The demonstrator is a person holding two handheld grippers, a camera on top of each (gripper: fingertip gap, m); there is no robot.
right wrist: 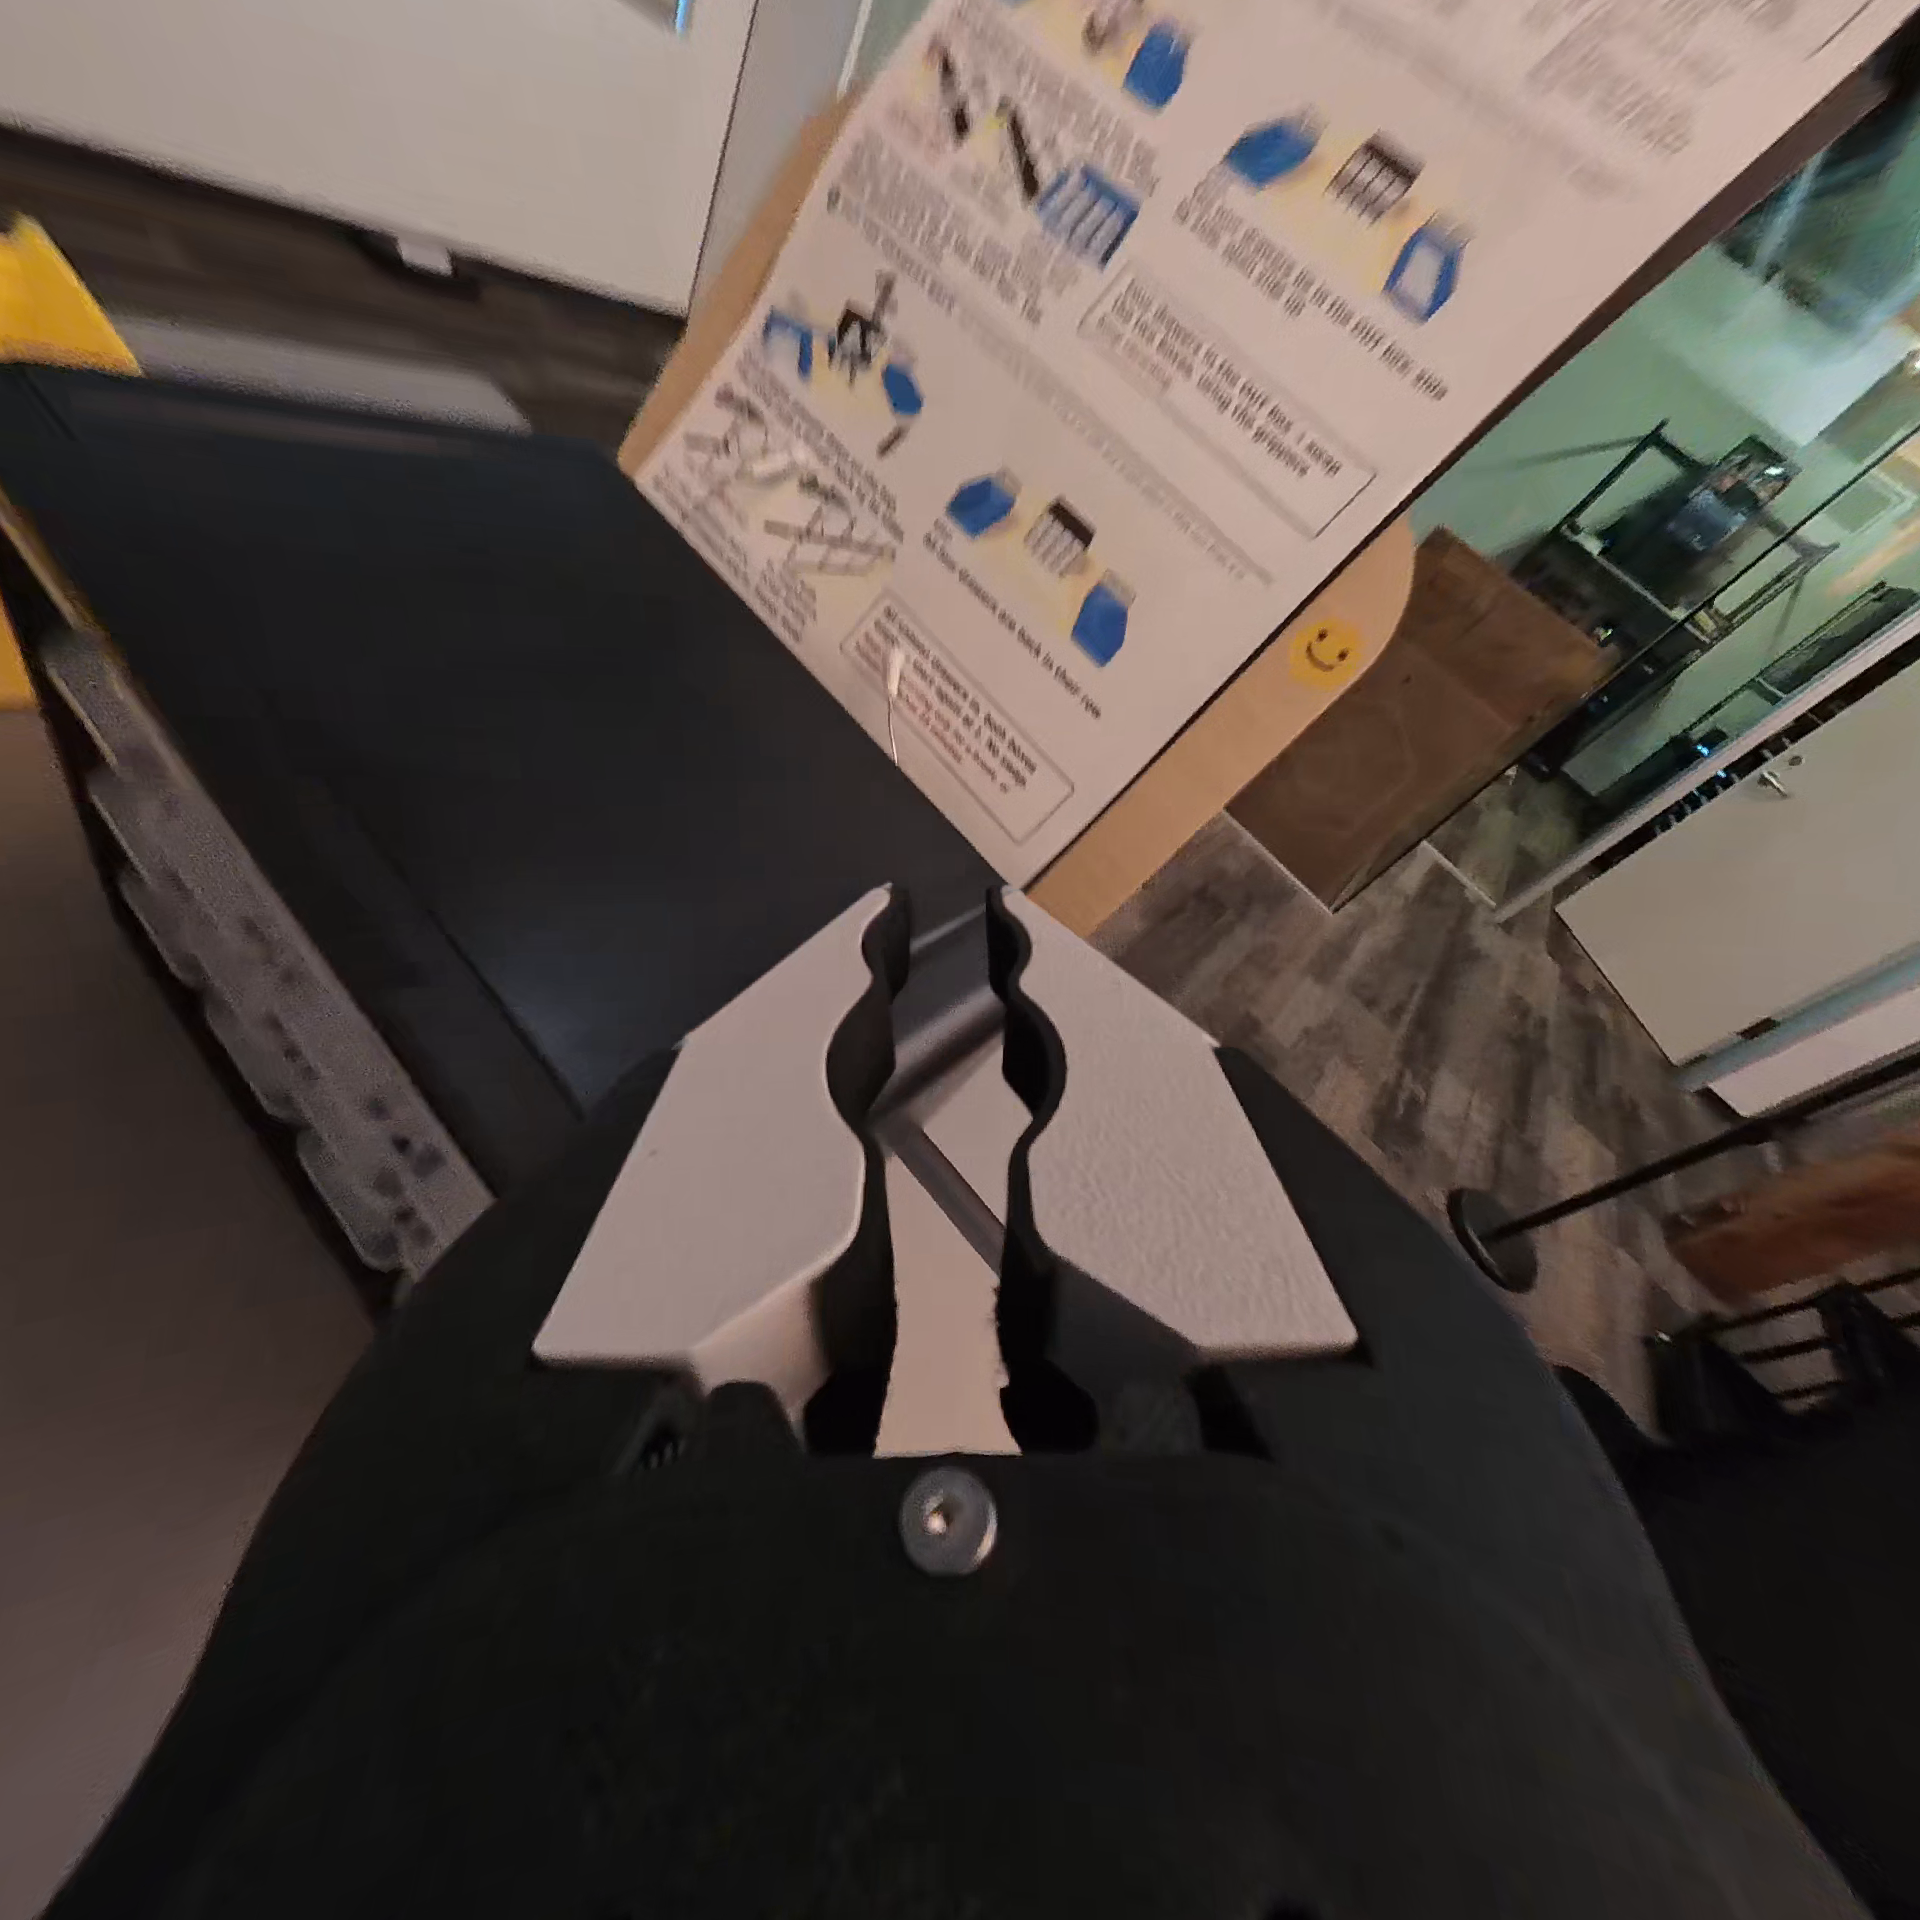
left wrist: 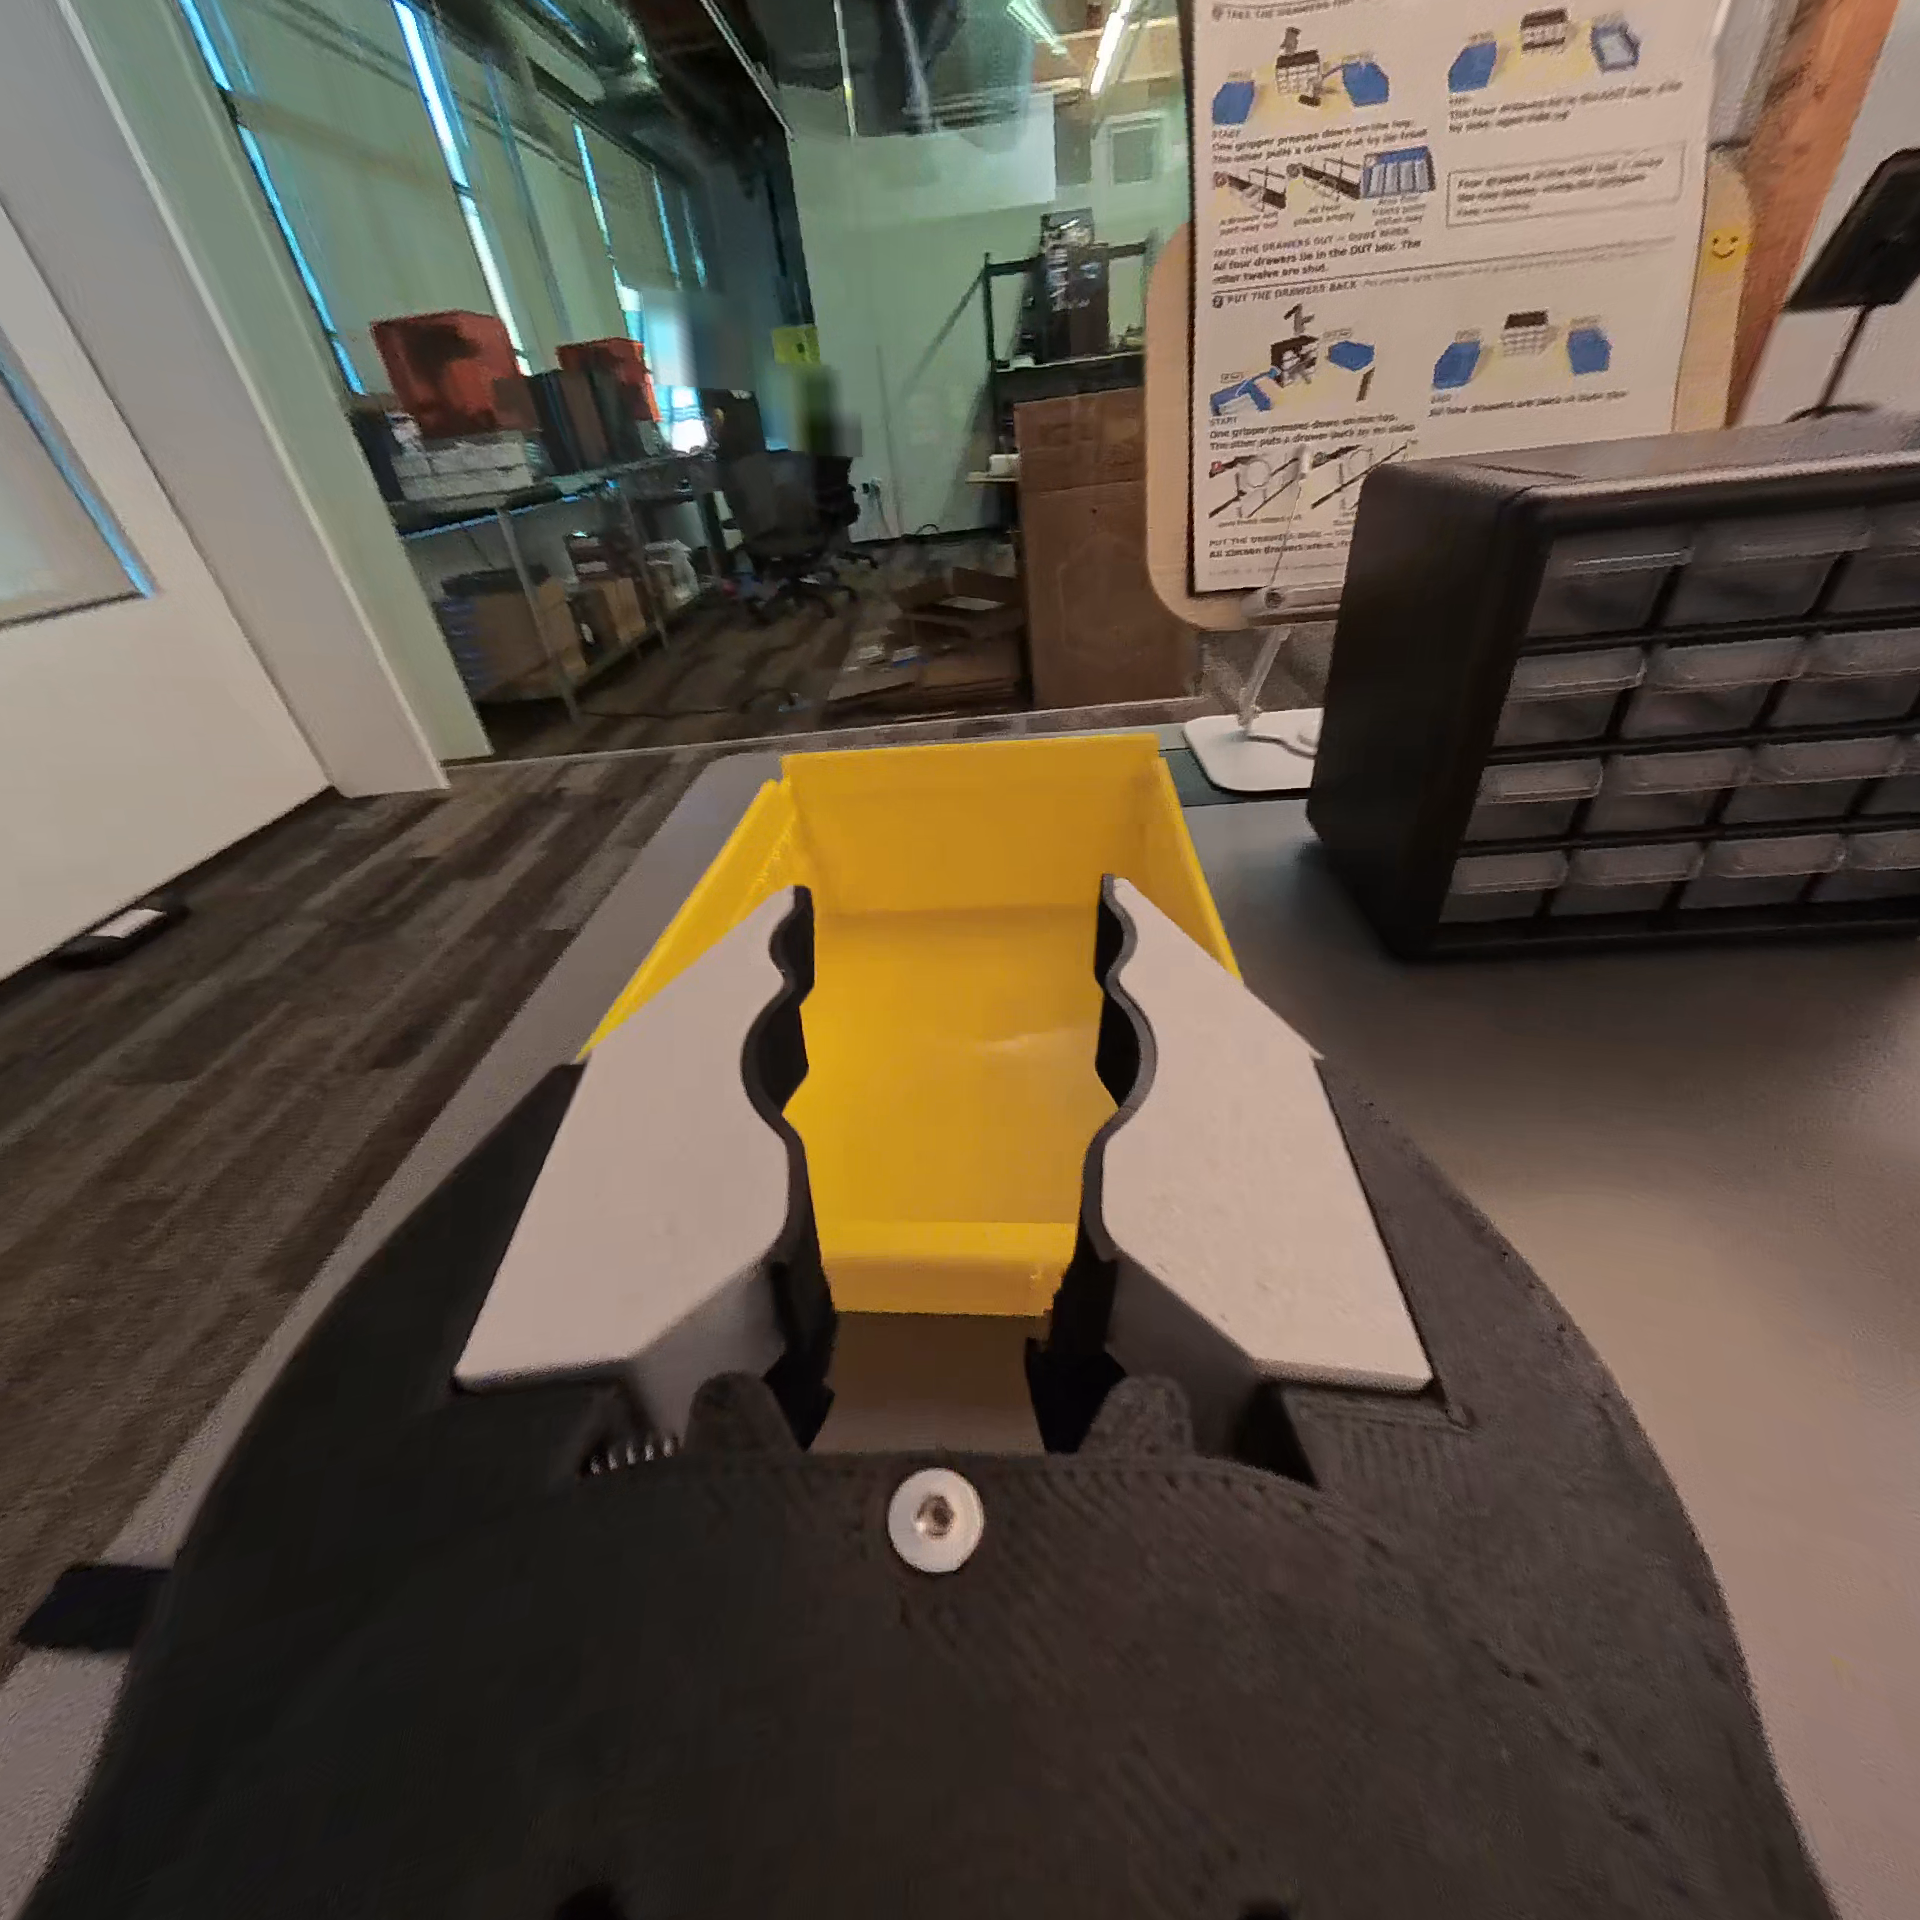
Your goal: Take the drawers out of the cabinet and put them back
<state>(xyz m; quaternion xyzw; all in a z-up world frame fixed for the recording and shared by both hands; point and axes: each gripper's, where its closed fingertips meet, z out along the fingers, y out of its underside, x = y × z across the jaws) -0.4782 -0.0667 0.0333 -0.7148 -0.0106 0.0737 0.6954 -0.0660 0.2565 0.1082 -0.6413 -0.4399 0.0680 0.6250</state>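
Standing black, cabinet (left wrist: 1621, 686) shows rows of translucent grey drawers (left wrist: 1683, 769).

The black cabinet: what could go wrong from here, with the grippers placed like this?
1. The right gripper is above the black cabinet, at its top's far edge; pressing there might tip it.
2. The left gripper is open over the yellow bin, away from the drawers; swinging across, it may knock the cabinet's side.
3. The right wrist view is blurred, so aim may be poor.
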